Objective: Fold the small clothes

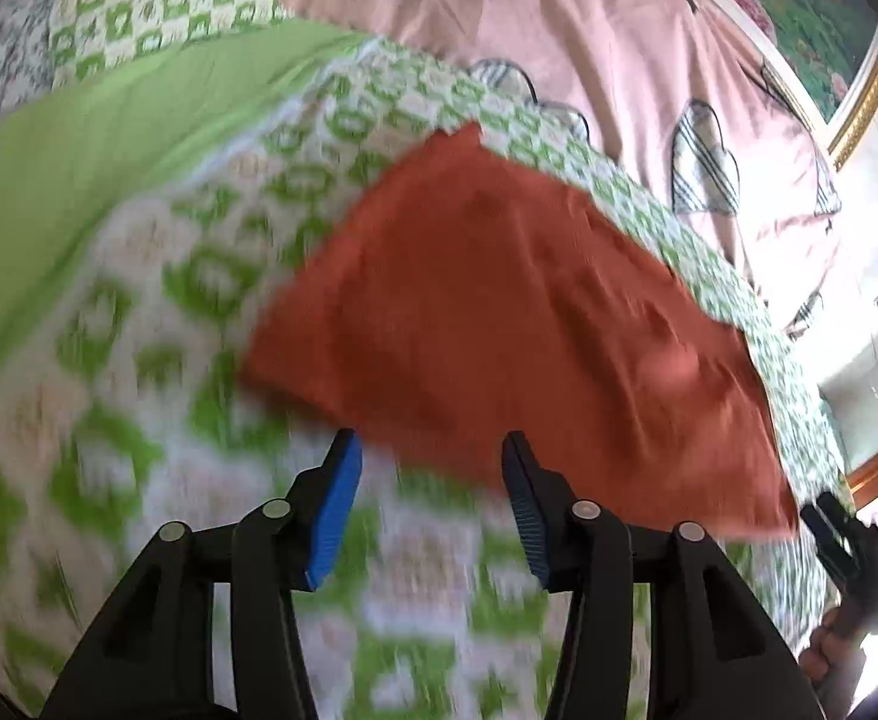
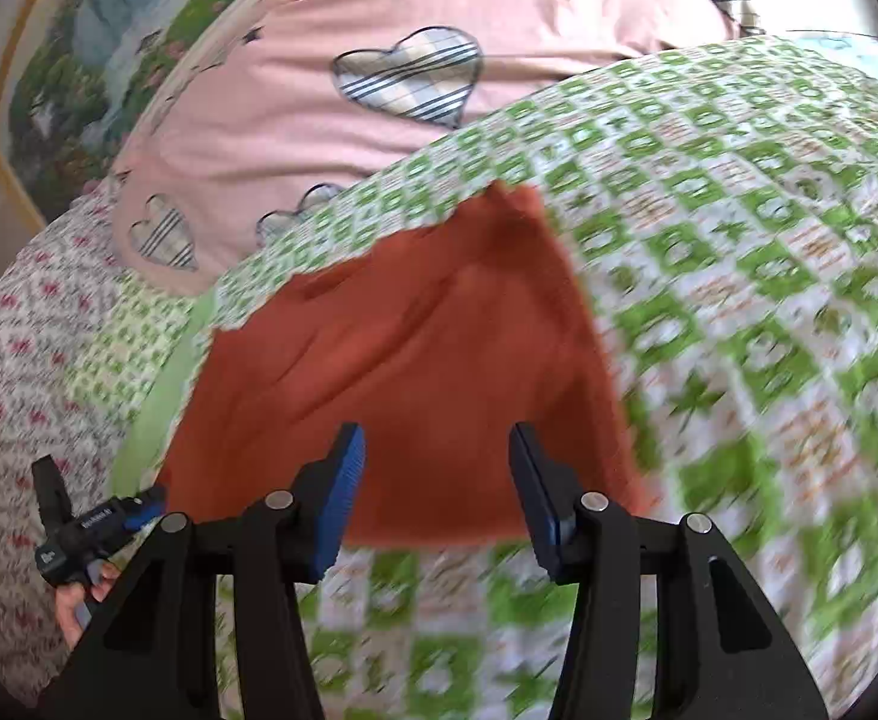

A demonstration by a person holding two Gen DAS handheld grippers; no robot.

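Note:
A rust-orange cloth [image 1: 511,312] lies flat on a green-and-white checked blanket [image 1: 156,360]; it also shows in the right wrist view [image 2: 414,372]. My left gripper [image 1: 429,450] is open and empty, just short of the cloth's near edge. My right gripper [image 2: 435,441] is open and empty, its blue pads [image 2: 345,480] over the cloth's near edge. The other hand-held gripper shows at the right edge of the left view [image 1: 841,540] and at the left edge of the right view [image 2: 102,522].
A pink quilt with plaid hearts [image 2: 378,90] lies beyond the blanket. A floral sheet [image 2: 18,360] is at the left of the right wrist view. A framed landscape picture [image 1: 811,24] hangs on the wall behind.

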